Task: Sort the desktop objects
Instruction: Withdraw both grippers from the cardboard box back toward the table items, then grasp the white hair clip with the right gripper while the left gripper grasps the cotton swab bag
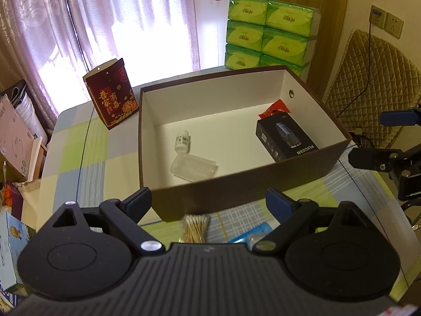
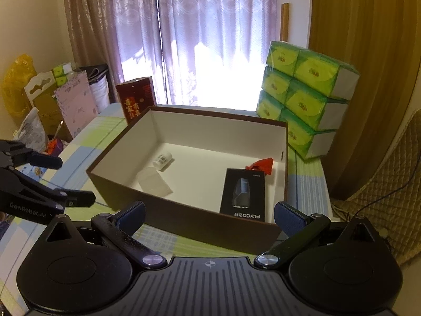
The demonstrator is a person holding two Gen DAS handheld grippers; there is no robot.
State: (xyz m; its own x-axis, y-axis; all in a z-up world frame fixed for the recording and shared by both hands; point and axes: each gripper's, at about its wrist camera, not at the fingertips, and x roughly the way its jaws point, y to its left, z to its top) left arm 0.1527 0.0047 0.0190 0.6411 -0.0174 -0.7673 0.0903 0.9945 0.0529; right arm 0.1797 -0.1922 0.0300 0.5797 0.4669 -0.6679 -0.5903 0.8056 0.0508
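Observation:
A brown box with a white inside (image 1: 236, 192) (image 2: 184, 223) stands on the checked tablecloth. In it lie a black shaver box (image 1: 286, 137) (image 2: 243, 194), a small white bottle (image 1: 182, 141) (image 2: 161, 160), a clear plastic cup on its side (image 1: 193, 168) (image 2: 154, 181) and a red packet (image 1: 275, 108) (image 2: 260, 165). My left gripper (image 1: 209, 201) is open and empty just before the box's near wall. Under it lie a bundle of cotton swabs (image 1: 196, 227) and a blue packet (image 1: 252, 233). My right gripper (image 2: 209, 214) is open and empty at the box's near right corner.
A dark red gift bag (image 1: 111, 96) (image 2: 138, 97) stands left of the box. A stack of green tissue packs (image 1: 268, 31) (image 2: 305, 92) stands behind it. A quilted chair back (image 1: 368, 79) is at the right. Cartons and clutter (image 1: 15, 131) sit off the table's left edge.

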